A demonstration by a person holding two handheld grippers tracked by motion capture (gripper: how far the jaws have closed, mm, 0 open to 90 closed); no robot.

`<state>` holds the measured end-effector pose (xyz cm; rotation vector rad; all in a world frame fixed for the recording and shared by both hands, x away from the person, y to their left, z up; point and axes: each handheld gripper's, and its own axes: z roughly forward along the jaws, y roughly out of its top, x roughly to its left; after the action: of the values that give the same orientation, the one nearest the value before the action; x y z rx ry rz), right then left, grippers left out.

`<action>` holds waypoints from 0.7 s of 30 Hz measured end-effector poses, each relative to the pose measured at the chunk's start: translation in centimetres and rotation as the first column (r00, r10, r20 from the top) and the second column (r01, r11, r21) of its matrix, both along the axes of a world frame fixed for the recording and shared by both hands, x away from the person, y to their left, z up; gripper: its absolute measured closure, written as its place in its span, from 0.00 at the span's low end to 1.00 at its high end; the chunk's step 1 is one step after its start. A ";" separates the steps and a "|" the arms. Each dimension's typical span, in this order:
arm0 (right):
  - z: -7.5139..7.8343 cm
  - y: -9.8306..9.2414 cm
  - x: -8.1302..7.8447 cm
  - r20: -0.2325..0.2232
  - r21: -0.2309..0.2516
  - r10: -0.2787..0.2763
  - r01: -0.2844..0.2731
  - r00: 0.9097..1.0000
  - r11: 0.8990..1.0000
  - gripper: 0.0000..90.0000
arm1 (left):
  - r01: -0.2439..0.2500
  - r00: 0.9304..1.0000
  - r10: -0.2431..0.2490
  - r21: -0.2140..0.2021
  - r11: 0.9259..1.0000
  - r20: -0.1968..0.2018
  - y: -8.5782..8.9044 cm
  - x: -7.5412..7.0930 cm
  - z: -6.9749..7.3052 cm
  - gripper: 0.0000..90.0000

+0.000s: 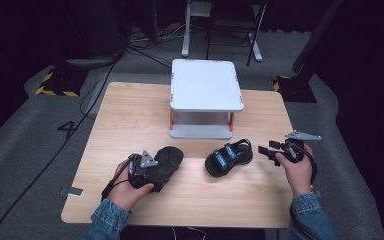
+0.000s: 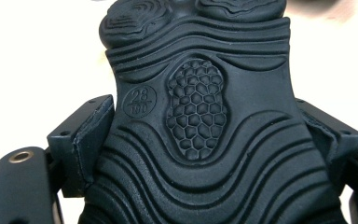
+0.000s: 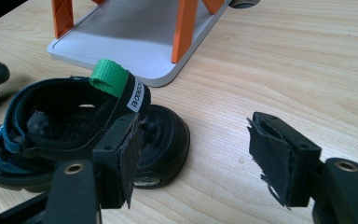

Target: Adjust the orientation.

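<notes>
Overturned sandal's sole (image 2: pixel 200 140): circled stamp "28", smaller figures beneath unclear. Upright sandal (image 3: pixel 74 135): white heel-strap tag, lettering too small. Floor (image 1: pixel 66 127): painted "4".

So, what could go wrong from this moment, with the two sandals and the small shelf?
The left gripper straddles the upside-down sandal with jaws at its sides; a loose grip could let it slip. The right gripper is open beside the upright sandal and might push it toward the white shelf.
</notes>
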<state>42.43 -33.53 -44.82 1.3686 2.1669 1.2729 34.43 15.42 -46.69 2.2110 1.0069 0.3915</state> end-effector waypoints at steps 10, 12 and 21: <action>-0.1 0.1 0.1 -0.001 -0.004 0.006 -0.006 1.000 1.000 0.38 | -0.104 0.992 0.103 0.005 0.995 0.078 1.6 0.2 0.5 0.21; -0.2 0.1 0.1 0.000 -0.006 0.011 -0.011 1.000 1.000 0.38 | -0.104 0.991 0.102 0.020 0.994 0.091 1.4 0.2 0.6 0.21; -0.2 0.2 0.1 -0.002 -0.005 0.017 -0.017 1.000 1.000 0.38 | -0.130 0.984 0.126 0.025 0.991 0.127 1.7 -0.1 1.2 0.24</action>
<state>42.51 -33.33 -44.99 1.3522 2.1866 1.2715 34.36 17.09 -45.46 2.1274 1.0837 0.6015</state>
